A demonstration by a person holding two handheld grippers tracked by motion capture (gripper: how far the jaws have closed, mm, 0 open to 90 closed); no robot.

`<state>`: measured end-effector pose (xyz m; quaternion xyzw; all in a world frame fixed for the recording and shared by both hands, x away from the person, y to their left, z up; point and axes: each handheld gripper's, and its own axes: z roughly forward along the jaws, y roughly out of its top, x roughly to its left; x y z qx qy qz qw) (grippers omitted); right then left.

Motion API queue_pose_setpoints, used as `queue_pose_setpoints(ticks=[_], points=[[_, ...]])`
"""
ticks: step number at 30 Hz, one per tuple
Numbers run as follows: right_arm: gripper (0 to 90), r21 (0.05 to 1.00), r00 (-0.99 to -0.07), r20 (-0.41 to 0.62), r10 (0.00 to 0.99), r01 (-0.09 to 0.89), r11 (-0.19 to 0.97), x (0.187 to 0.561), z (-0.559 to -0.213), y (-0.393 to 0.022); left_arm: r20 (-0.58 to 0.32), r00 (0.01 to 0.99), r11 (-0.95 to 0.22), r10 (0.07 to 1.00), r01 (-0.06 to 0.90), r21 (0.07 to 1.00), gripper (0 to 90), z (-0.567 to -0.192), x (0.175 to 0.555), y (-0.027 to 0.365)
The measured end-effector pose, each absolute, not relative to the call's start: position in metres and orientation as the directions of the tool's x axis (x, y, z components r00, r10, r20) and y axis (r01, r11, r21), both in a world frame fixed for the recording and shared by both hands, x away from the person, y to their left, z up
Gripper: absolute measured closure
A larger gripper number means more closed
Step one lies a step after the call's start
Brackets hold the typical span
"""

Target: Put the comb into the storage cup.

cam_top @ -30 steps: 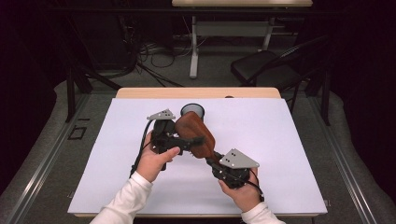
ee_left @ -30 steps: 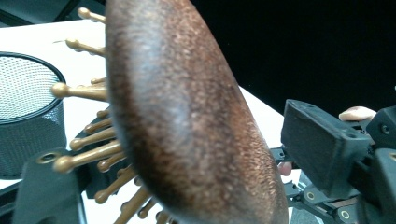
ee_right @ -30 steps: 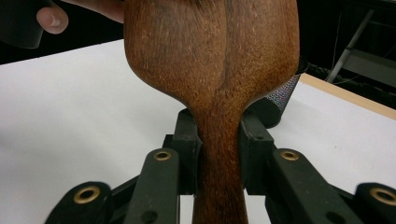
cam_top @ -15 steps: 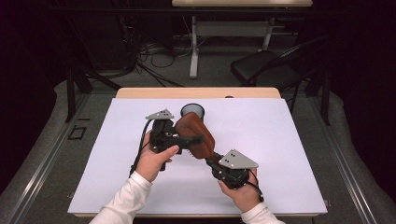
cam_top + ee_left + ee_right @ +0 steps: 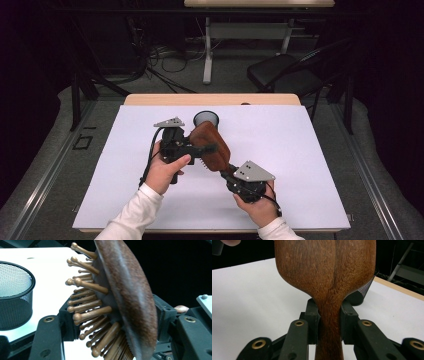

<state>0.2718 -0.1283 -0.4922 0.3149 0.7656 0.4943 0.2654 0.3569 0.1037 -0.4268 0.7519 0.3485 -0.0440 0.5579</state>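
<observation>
A brown wooden hairbrush (image 5: 214,155) is held above the white table between both grippers. My right gripper (image 5: 226,171) is shut on its handle (image 5: 329,322), one pad on each side, with the smooth back of the head (image 5: 324,270) facing the right gripper view. My left gripper (image 5: 201,150) reaches in from the left across the head. Its jaws have just been closing, and now one pad meets the bristle tips (image 5: 75,315) while the other rests against the back of the head (image 5: 135,295).
A black mesh cup (image 5: 206,119) stands upright just behind the brush; it sits at the left in the left gripper view (image 5: 15,290). The white mat (image 5: 310,150) covers the table, with its wooden edge (image 5: 150,99) at the back. Chairs and cables lie beyond.
The left gripper's jaws have drawn in around the brush head. Both hands and the brush stay where they were.
</observation>
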Motion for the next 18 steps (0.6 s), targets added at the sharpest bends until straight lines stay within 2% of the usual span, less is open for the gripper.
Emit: queue_pose_setpoints(ticks=[18], points=[[72.7, 0.924, -0.652, -0.122, 0.749, 0.2, 0.325, 0.2721, -0.495, -0.1275, -0.516, 0.71, -0.081, 0.479, 0.621, 0.779, 42.1, -0.4268, 0.3569, 0.1038]])
